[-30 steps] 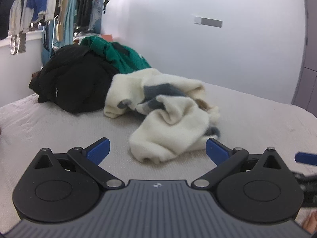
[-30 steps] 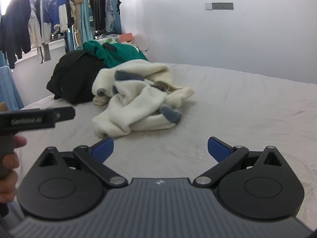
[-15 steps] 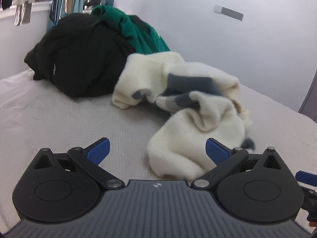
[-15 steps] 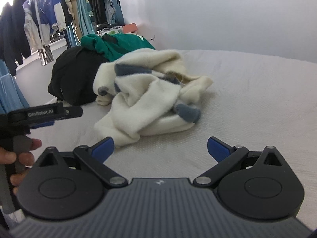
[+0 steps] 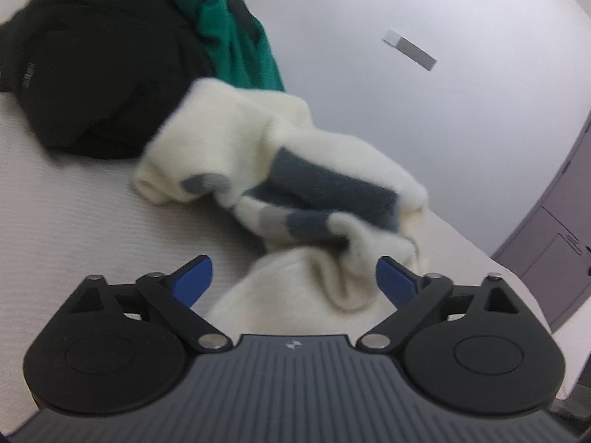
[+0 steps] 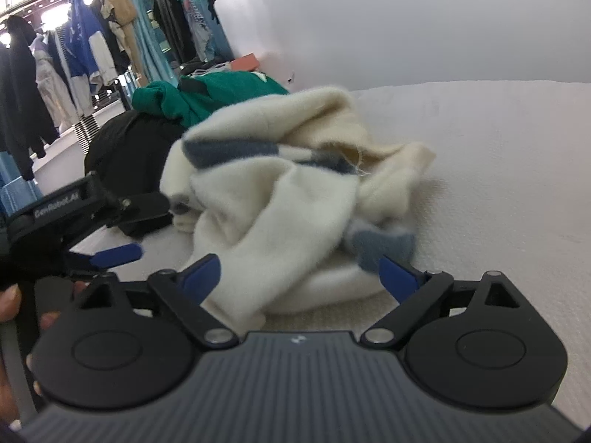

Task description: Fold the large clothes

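Observation:
A crumpled cream sweater with grey-blue stripes (image 5: 280, 184) (image 6: 280, 199) lies bunched on the white bed (image 5: 66, 229) (image 6: 509, 170). My left gripper (image 5: 293, 277) has its blue-tipped jaws wide and closing, with the sweater's near fold between them; the pads do not press on it. My right gripper (image 6: 301, 271) is likewise wide and closing around the sweater's near edge, with no grip. In the right wrist view the left gripper (image 6: 85, 217) shows at the left, held by a person's hand (image 6: 11, 299).
A black garment (image 5: 96, 74) (image 6: 129, 147) and a green one (image 5: 229, 26) (image 6: 207, 92) are heaped behind the sweater. Clothes hang on a rack (image 6: 74, 55) at the far left. A white wall (image 5: 406, 118) runs behind the bed; a grey cabinet (image 5: 554, 243) stands right.
Both grippers have moved forward and down onto the sweater, which now fills the space between their jaws. The left view has rolled. Both jaws have narrowed slightly.

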The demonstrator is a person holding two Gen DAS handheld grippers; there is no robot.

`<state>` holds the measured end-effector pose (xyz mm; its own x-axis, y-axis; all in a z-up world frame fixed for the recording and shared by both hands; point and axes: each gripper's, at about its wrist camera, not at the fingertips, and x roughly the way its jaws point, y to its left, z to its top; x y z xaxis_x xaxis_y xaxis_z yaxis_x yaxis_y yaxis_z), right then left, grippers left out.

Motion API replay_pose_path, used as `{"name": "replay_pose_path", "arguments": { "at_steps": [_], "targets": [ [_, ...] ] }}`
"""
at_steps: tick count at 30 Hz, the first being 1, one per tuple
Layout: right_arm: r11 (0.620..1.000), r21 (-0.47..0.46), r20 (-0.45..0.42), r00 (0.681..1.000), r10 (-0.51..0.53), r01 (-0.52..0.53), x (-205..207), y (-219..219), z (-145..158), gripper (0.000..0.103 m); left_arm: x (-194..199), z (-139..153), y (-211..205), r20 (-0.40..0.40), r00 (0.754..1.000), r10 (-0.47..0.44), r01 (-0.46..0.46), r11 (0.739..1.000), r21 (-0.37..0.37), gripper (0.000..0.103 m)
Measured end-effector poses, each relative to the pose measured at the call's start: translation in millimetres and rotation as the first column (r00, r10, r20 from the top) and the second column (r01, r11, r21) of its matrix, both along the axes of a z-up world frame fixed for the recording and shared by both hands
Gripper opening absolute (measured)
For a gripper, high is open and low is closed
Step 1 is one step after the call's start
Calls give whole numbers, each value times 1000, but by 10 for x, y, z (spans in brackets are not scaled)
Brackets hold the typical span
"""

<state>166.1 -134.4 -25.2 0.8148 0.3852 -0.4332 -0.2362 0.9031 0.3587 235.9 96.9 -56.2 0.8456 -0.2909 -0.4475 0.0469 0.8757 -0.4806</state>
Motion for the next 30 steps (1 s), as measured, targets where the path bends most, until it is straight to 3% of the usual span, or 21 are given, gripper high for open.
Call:
{"name": "replay_pose_path", "arguments": {
  "at_steps": [3,7,12,13,15,17,21,30],
  "targets": [
    [999,15,5,999,32,-32,116,40,-81,80,119,-83,-46,-3,1000,-31,31,999,-23,82],
    [995,42,7,996,94,-95,263,98,-211,66,235,-246,-133,-26,997,-74,74,997,17,70],
    [990,85,-32,993,116,-113,390,155,-395,62,346,-453,-130,-45,996,-74,76,997,23,53],
    [987,105,-34,992,122,-118,395,142,-401,56,356,-458,-121,-50,996,-71,72,997,20,46],
    [985,117,-45,990,132,-126,396,120,-370,27,379,-442,-100,-66,996,-63,64,998,21,36],
    [986,120,-41,992,118,-112,359,94,-304,13,341,-427,-73,-60,996,-69,70,998,6,27],
    [992,81,-5,996,94,-93,220,91,-99,9,213,-349,-106,-44,992,-121,120,993,-21,16],
    [998,56,75,997,-12,8,-365,-278,295,8,-199,-225,-555,-34,948,-316,315,949,-32,13]
  ]
}}
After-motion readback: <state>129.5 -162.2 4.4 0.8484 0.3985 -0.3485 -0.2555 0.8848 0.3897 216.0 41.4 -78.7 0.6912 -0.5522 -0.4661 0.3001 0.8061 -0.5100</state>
